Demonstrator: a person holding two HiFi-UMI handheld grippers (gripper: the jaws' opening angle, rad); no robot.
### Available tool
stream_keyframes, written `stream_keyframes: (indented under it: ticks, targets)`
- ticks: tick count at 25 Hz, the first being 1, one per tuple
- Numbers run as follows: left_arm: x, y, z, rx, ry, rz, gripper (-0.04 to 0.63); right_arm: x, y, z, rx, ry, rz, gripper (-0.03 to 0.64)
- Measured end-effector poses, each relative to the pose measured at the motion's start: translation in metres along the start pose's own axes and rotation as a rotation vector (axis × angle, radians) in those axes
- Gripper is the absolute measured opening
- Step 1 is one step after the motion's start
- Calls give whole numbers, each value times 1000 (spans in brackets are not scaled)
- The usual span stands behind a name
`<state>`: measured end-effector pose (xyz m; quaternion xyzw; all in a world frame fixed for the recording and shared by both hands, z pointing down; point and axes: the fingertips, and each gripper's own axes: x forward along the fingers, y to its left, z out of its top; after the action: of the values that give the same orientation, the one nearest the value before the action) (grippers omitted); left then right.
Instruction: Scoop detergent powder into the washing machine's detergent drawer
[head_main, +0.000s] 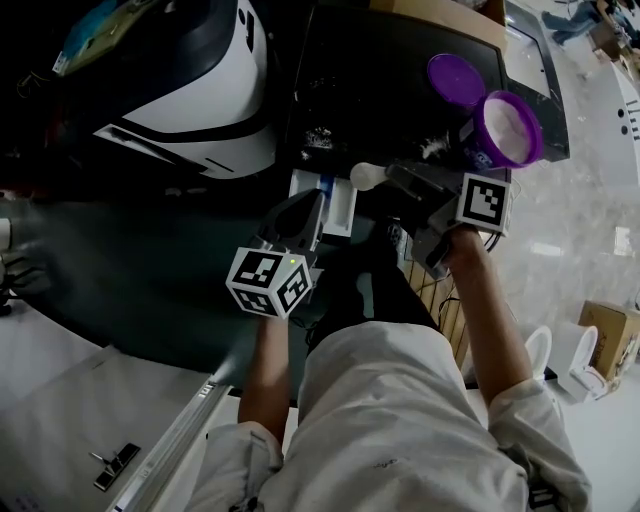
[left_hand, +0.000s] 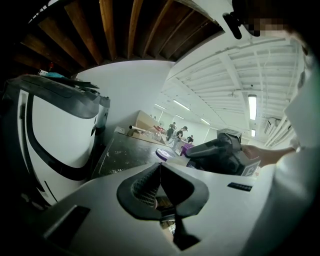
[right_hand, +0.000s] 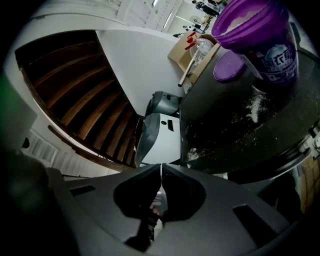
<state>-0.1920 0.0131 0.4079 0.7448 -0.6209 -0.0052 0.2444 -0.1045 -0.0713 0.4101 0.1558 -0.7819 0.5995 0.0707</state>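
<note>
left gripper (left_hand: 160, 166): jaws pressed together, empty, over detergent drawer (head_main: 340, 208)
right gripper (right_hand: 161, 166): jaws closed, right of drawer
powder tub (head_main: 508, 130): open, farther right of drawer

Glossy purple plastic on the tub (right_hand: 272, 50) and its lid (head_main: 455, 78); smooth white plastic on the scoop (head_main: 367, 176) and drawer (head_main: 338, 205). Matt black desk (head_main: 380, 80), gritty with white powder (right_hand: 255, 107). Matt grey plastic on the left tool (left_hand: 160, 167) and right tool (right_hand: 161, 167). Bare brown wood in the beams (left_hand: 107, 30). Pale creased cloth on the trousers (head_main: 400, 420).
</note>
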Motion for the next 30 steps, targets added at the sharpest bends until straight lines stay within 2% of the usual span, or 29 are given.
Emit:
stream_keyframes:
  ticks: [11,23,30]
  targets:
    - [-7,16,-24,-25,26,14,20,13,-26,-35,-5,52,-28,12]
    - [-10,29,-49,-59,62,35,19,28,-67,-67,-23,119,-112,11]
    - [-10,38,-64,-74,75,42,20,39,-89,-80,-101,146,-168,12]
